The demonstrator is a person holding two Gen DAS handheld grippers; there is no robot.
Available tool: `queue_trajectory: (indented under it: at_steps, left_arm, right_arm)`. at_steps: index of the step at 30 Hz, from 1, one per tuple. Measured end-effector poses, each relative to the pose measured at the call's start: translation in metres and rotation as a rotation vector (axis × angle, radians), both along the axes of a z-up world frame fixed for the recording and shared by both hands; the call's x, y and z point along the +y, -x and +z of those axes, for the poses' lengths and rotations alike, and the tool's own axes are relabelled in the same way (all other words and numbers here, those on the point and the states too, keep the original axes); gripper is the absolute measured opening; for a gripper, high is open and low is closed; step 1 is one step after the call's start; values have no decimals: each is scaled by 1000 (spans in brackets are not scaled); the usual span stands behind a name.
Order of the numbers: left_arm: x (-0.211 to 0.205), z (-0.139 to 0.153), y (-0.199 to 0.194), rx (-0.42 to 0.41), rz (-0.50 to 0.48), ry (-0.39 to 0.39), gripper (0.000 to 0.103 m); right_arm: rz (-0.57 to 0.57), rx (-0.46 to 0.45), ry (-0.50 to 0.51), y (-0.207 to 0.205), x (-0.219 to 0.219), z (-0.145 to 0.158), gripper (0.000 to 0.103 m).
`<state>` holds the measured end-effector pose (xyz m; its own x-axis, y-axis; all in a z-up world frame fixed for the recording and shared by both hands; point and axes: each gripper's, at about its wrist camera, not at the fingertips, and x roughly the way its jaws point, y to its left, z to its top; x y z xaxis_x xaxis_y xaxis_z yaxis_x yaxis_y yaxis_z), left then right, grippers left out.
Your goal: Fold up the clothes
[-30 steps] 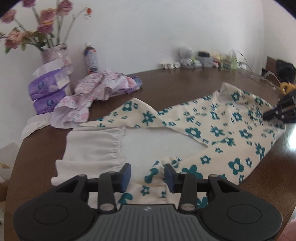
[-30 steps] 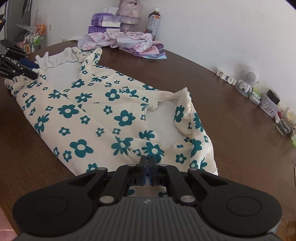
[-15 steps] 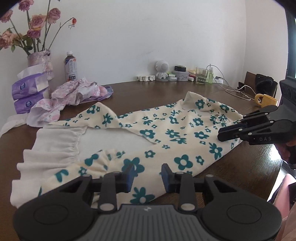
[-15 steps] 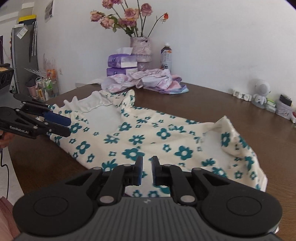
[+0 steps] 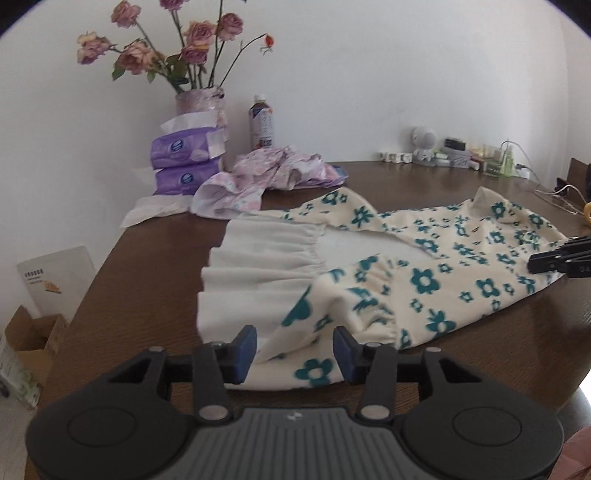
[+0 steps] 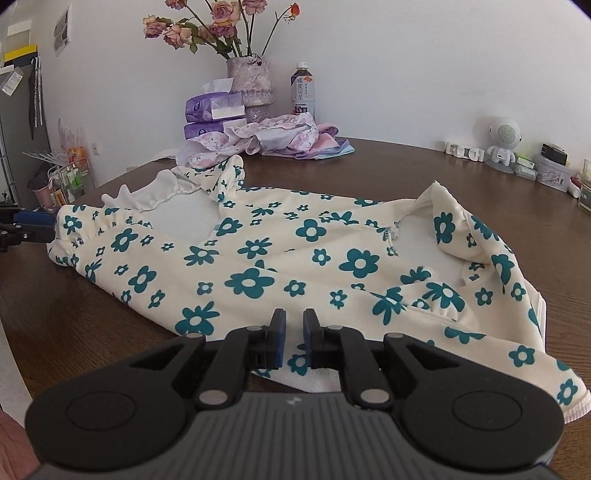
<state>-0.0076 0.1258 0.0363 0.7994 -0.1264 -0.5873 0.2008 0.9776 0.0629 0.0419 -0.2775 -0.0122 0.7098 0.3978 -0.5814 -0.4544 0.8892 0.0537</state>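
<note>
One flowered garment (image 6: 303, 254) lies spread on the brown table (image 6: 92, 325), and a second crumpled pink garment (image 6: 273, 136) sits by the far wall. I count two purple tissue packs (image 5: 183, 162), stacked, one bottle (image 6: 303, 90), and one vase (image 6: 252, 86) holding dried roses (image 6: 214, 22).

My left claw (image 5: 294, 352) is opening, its pads standing apart with the garment's near hem between them, not pressed. My right claw (image 6: 294, 338) is narrow, a slim gap between the pads, cloth lying under them; they grip nothing.

Only the left view shows the cardboard box (image 5: 33, 336) on the floor; I cannot see what is in it. Only the right view shows the wire rack (image 6: 62, 173).
</note>
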Motion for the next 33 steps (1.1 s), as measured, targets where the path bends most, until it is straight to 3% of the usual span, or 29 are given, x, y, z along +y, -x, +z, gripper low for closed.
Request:
queue_trajectory:
  at_steps: [3, 6, 8, 9, 10, 13, 17, 19, 20, 22, 25, 31, 32, 33]
  left_arm:
    - [2, -6, -8, 3, -33, -37, 55]
    - [0, -12, -16, 2, -82, -85, 54]
    - [0, -15, -21, 9, -118, -102, 13]
    - [0, -14, -25, 21, -122, -90, 2]
    - [0, -11, -25, 12, -114, -101, 1]
    - [4, -3, -26, -12, -88, -124, 1]
    - [11, -6, -34, 27, -64, -138, 2]
    - [18, -8, -32, 44, -30, -127, 15]
    - [22, -8, -30, 47, -8, -114, 17]
    - [34, -3, -23, 38, 33, -67, 35]
    - [47, 1, -13, 48, 46, 15, 51]
    - [35, -12, -18, 113, 21, 9, 49]
    - [34, -13, -18, 104, 24, 21, 42]
    - [34, -13, -18, 95, 28, 36, 14]
  right_arm:
    - [-4, -1, 8, 0, 2, 0, 11]
    - [-8, -5, 22, 1, 4, 0, 11]
    - [-9, -6, 28, 1, 5, 0, 11]
    - [-10, -6, 31, 1, 6, 0, 11]
    - [-10, -7, 34, 1, 6, 0, 11]
    - [-10, -10, 48, 2, 8, 0, 11]
    - [-11, -14, 68, 3, 11, 0, 11]
    - [-13, -16, 71, 3, 11, 0, 11]
    - [-14, -17, 70, 4, 11, 0, 11]
    - [-15, -19, 66, 4, 10, 0, 11]
    - [-12, -20, 68, 4, 10, 0, 11]
    - [-16, -27, 70, 5, 11, -1, 11]
    - [-17, -28, 70, 5, 11, -1, 11]
    - [-18, -29, 71, 5, 11, -1, 11]
